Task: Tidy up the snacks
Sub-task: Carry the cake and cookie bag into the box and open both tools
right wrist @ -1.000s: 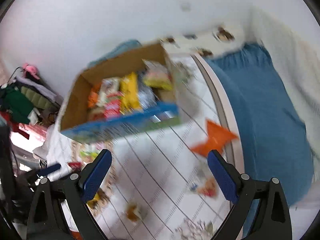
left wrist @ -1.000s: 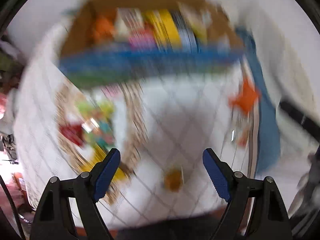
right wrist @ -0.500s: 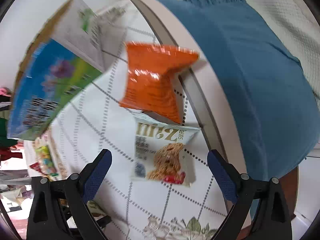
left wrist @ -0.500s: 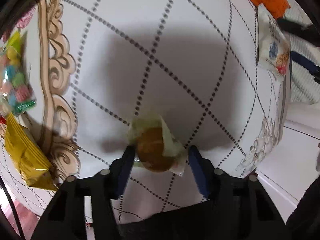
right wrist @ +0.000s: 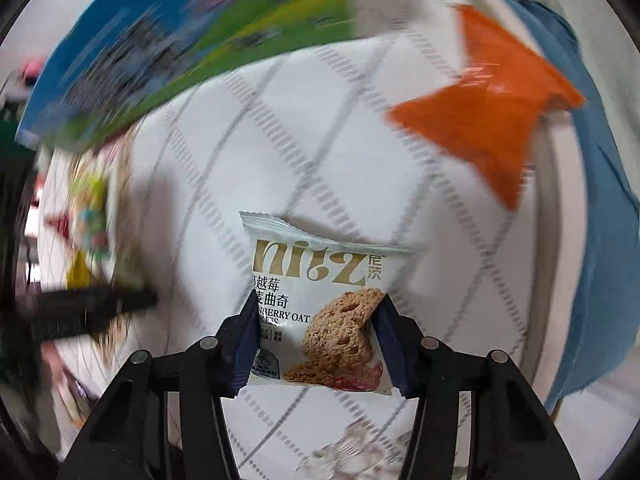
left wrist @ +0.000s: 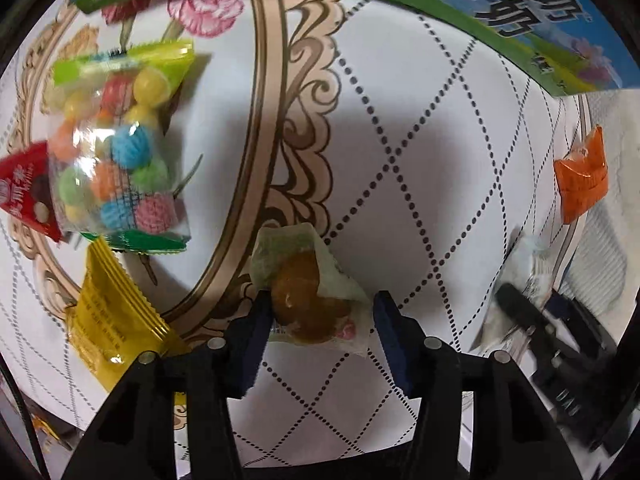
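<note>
Left gripper [left wrist: 320, 320]: jaws narrowed around a small clear-wrapped brown pastry [left wrist: 308, 304], lower centre of the left wrist frame. Left pad touches the wrapper; the right pad sits at the wrapper's edge, and whether it is touching is unclear.

Right gripper [right wrist: 316, 328]: jaws closed onto both sides of a white oat cookie packet [right wrist: 320, 312], lower centre of the right wrist frame. The pack sits between the pads and its top sticks out past the fingertips.

Surface is a desk [left wrist: 420, 160] with a white cloth, dotted diamond grid and a tan scroll border.

Left wrist frame, left side: clear bag of coloured balls [left wrist: 116, 148], red packet [left wrist: 28, 192] at its left edge, yellow packet [left wrist: 116, 320] just below. Orange packet [left wrist: 582, 176] sits at the right edge. Blue-green printed box [left wrist: 520, 12] runs across the top.

Right wrist frame: the same orange packet [right wrist: 492, 104] is upper right, near the desk rim; the box [right wrist: 160, 40] is upper left, motion-blurred. Blue fabric [right wrist: 600, 240] runs down the right side beyond the rim.
</note>
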### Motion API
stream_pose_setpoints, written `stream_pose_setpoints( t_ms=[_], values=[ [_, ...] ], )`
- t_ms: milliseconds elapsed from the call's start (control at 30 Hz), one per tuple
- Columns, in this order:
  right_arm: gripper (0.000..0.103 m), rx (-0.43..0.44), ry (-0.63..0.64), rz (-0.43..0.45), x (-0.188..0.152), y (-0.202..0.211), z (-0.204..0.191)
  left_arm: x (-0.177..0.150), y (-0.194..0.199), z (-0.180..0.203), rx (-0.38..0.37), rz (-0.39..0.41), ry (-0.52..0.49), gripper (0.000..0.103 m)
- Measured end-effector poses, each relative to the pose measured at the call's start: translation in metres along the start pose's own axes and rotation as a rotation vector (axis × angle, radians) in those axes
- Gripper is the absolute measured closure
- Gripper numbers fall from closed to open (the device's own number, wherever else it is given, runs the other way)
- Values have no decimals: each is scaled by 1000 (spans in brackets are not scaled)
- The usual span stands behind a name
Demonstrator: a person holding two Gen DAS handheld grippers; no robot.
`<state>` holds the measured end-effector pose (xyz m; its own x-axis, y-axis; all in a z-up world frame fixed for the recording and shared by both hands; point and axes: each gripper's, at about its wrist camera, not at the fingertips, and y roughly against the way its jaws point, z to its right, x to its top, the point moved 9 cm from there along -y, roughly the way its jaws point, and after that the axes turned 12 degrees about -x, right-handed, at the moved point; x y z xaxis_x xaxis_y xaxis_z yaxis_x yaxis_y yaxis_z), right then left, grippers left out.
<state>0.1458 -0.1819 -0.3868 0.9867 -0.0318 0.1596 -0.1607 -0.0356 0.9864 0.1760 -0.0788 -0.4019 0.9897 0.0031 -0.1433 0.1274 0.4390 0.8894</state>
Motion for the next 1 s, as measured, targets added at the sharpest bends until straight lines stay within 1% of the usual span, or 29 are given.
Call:
stream_pose_setpoints(
  t_ms=[67, 133, 233, 267, 333, 367, 467, 567, 633, 700, 733, 800, 833, 900, 933, 1000],
  values=[
    [45, -12, 19, 2, -3, -2, -7, 0, -3, 1, 13, -5, -17, 52],
    [44, -13, 4, -8, -3, -8, -7, -2, -8, 7, 28, 2, -23, 52],
    [44, -14, 3, -16, -2, -15, -10, -8, -8, 19, 69, 28, -62, 55],
    [45, -15, 6, -15, -1, -16, -11, -11, -8, 27, 86, 33, -82, 56],
    [49, -19, 15, -7, -1, -16, -13, -14, -5, 35, 92, 47, -103, 56],
    [52, -18, 16, -1, -1, -14, -12, -15, -3, 42, 89, 52, -117, 56],
    [54, 5, 10, 22, 0, -7, -13, -17, 14, 57, 56, 73, -133, 56],
    [54, 44, -2, 46, 7, 12, -16, -15, 45, 83, 3, 119, -159, 56],
    [54, 77, -2, 75, 16, 33, -22, -8, 75, 105, -38, 168, -181, 56],
    [54, 117, 6, 125, 33, 64, -28, 3, 105, 126, -60, 218, -217, 56],
    [54, 126, 12, 146, 40, 75, -30, 10, 119, 128, -64, 234, -231, 56],
    [54, 152, 35, 211, 67, 110, -36, 26, 148, 145, -77, 273, -258, 56],
    [54, 162, 44, 237, 82, 125, -38, 30, 163, 132, -80, 285, -265, 56],
    [54, 178, 66, 284, 113, 151, -42, 57, 187, 132, -67, 315, -276, 56],
    [54, 180, 72, 302, 126, 159, -42, 67, 198, 126, -52, 326, -280, 56],
    [54, 150, 100, 341, 156, 170, -48, 96, 215, 118, -10, 352, -276, 56]
  ],
)
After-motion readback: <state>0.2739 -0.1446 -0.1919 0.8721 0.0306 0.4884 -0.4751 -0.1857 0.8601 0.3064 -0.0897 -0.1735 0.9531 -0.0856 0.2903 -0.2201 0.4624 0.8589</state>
